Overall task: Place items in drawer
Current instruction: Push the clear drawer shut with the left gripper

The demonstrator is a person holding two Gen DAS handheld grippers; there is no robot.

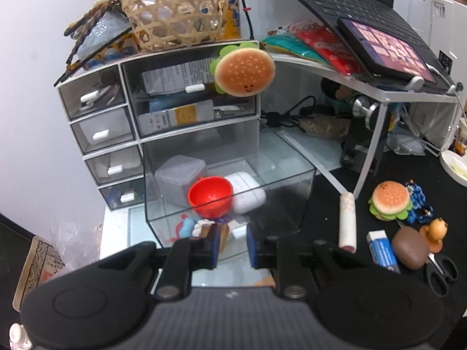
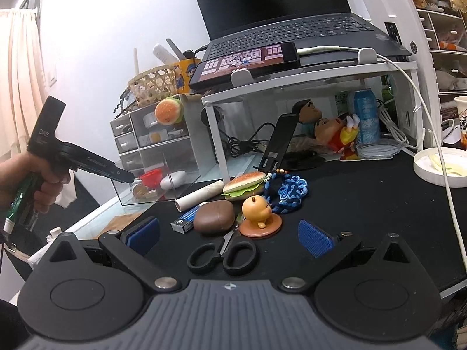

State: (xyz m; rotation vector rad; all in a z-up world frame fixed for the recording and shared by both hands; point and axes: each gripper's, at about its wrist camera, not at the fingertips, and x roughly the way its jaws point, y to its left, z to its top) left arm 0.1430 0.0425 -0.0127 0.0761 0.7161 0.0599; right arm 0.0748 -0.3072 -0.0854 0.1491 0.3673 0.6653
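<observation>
The clear drawer (image 1: 280, 180) is pulled out of the organizer (image 1: 96, 134) and holds a red cup (image 1: 210, 199), a white earbud case (image 1: 248, 194) and a lidded clear box (image 1: 179, 176). My left gripper (image 1: 232, 246) hangs at the drawer's front wall, pads a small gap apart with nothing between them. A small toy figure (image 1: 201, 227) lies just beyond its pads. My right gripper (image 2: 229, 237) is wide open over black scissors (image 2: 223, 255) on the black mat. Ahead of it lie a brown case (image 2: 214, 217), an orange bear figure (image 2: 258, 210), an eraser (image 2: 185, 218), a burger toy (image 2: 245, 185), a blue knot cord (image 2: 289, 192) and a white roll (image 2: 198, 195).
A laptop stand (image 2: 306, 78) carries a laptop (image 2: 292, 29) and a phone (image 2: 245, 61). A wicker basket (image 1: 178, 14) sits on the organizer, with a burger magnet (image 1: 245, 71) on its corner. A white dish (image 2: 440, 166) and a charging cable (image 2: 437, 145) are at right.
</observation>
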